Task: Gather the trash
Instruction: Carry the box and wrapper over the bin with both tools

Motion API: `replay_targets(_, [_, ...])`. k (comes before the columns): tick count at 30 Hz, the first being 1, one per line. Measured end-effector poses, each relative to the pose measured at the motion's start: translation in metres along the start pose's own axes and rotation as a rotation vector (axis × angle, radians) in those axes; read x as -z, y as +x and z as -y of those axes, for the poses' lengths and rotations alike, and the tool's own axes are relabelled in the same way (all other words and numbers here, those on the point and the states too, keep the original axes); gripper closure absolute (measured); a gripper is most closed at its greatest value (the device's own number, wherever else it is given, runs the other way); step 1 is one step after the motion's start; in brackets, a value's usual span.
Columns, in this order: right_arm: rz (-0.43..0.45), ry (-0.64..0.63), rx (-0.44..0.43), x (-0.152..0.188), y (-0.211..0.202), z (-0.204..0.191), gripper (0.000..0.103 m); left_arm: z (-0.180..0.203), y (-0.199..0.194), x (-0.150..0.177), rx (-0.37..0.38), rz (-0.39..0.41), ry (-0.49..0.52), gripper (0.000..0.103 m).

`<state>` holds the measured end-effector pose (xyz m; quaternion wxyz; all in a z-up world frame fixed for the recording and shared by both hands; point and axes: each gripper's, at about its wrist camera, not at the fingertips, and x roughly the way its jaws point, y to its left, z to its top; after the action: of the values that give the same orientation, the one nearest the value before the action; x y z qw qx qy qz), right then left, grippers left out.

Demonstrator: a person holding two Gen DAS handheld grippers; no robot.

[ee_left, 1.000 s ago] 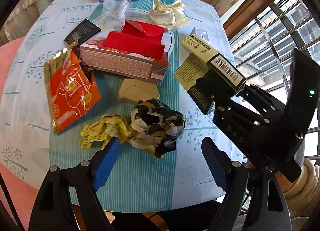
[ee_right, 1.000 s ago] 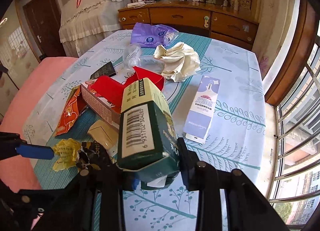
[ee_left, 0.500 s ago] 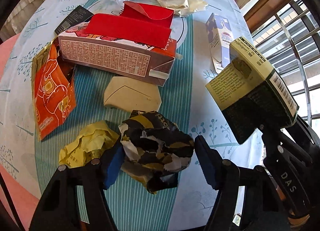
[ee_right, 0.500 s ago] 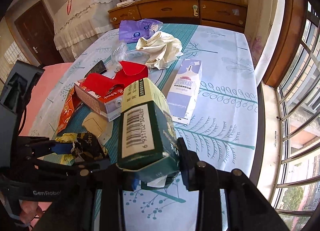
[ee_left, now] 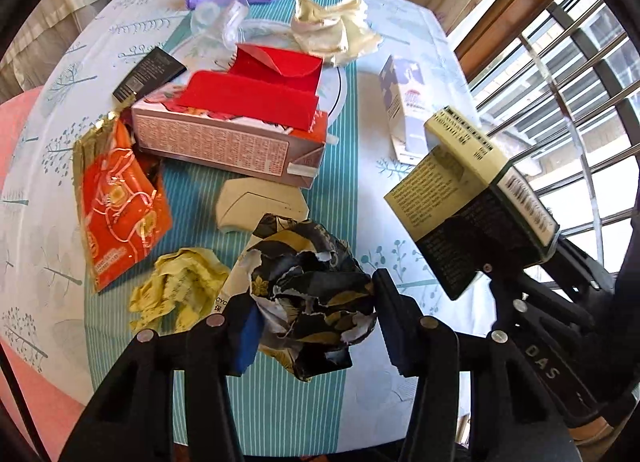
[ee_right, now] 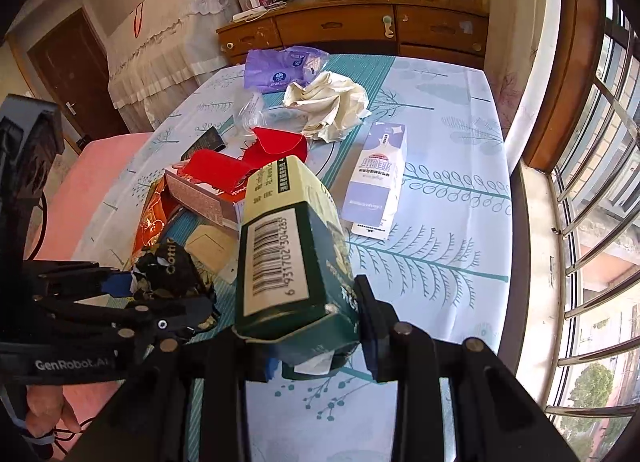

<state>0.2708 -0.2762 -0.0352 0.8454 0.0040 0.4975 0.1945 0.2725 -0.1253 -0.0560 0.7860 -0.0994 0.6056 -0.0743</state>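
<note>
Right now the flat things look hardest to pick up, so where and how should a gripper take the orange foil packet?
Probably at the orange foil packet's torn gold top edge, coming from above on its open left side. It lies flat on the tablecloth, but that crinkled mouth seems to lift off it, and the red-topped carton crowds its right.

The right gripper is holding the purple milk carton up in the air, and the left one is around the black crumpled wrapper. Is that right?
Not quite. The right gripper holds the green and cream box; the purple carton lies on the table, as the right wrist view shows. The left gripper is indeed around the black crumpled wrapper.
</note>
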Motion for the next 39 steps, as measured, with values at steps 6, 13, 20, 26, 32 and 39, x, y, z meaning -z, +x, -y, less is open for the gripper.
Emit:
replay_targets(6, [0.032, 0.023, 0.019, 0.009, -0.02, -0.02, 0.071, -0.013, -0.046, 0.017, 0.033, 0.074, 0.029, 0.054])
replay_targets(13, [0.082, 0.069, 0.067, 0.037, -0.054, -0.066, 0.071, -0.042, -0.103, 0.052, 0.061, 0.151, 0.096, 0.054])
replay_targets(20, [0.155, 0.168, 0.132, 0.09, -0.093, -0.13, 0.071, -0.081, -0.152, 0.107, 0.085, 0.185, 0.235, 0.054])
replay_targets(26, [0.155, 0.214, 0.171, 0.154, -0.102, -0.186, 0.071, -0.115, -0.168, 0.162, 0.109, 0.185, 0.31, 0.054])
replay_targets(32, [0.07, 0.232, 0.172, 0.208, -0.09, -0.222, 0.071, -0.141, -0.146, 0.212, 0.105, 0.096, 0.312, 0.054])
replay_targets(39, [-0.063, 0.261, 0.151, 0.26, -0.055, -0.234, 0.071, -0.154, -0.091, 0.256, 0.062, -0.002, 0.288, 0.053])
